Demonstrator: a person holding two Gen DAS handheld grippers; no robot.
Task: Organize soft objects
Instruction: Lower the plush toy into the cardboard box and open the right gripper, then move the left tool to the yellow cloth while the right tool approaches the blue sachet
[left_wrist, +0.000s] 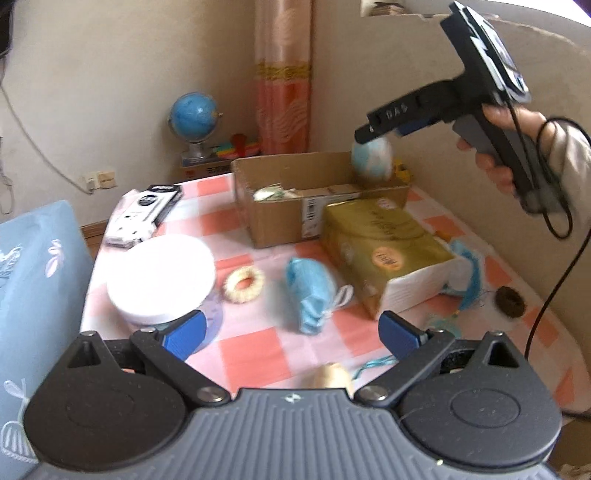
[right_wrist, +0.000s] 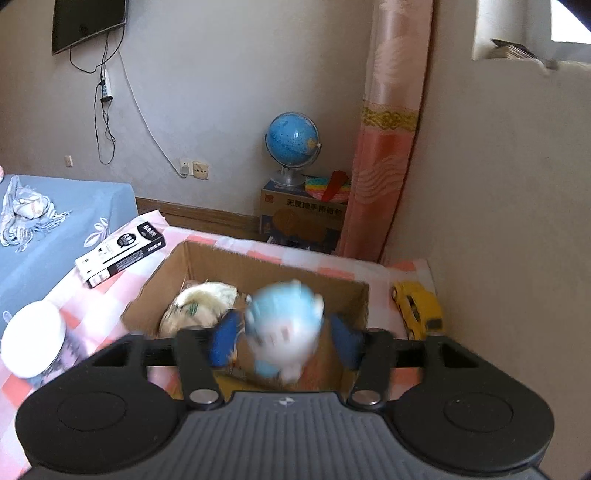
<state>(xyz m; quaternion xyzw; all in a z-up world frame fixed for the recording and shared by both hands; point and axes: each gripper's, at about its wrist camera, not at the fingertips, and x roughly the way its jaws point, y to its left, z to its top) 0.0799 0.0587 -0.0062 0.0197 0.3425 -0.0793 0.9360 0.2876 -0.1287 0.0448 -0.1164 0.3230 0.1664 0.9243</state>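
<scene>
Since right tool (right_wrist: 282, 341) stands wide above brown cardboard box (right_wrist: 207, 258), round blue-white plush toy (right_wrist: 284, 325) sits unpinched, likely dropping in; left tool (left_wrist: 291, 332) wide, empty.

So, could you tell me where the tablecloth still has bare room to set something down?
Free: the checks between the blue pouch and the left gripper. Crowded: round the tissue pack, and between the white round box and cardboard box.

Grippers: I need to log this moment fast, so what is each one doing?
Left gripper: open, holding nothing.
Right gripper: open, blue-and-white plush toy between its fingers over the cardboard box.
</scene>
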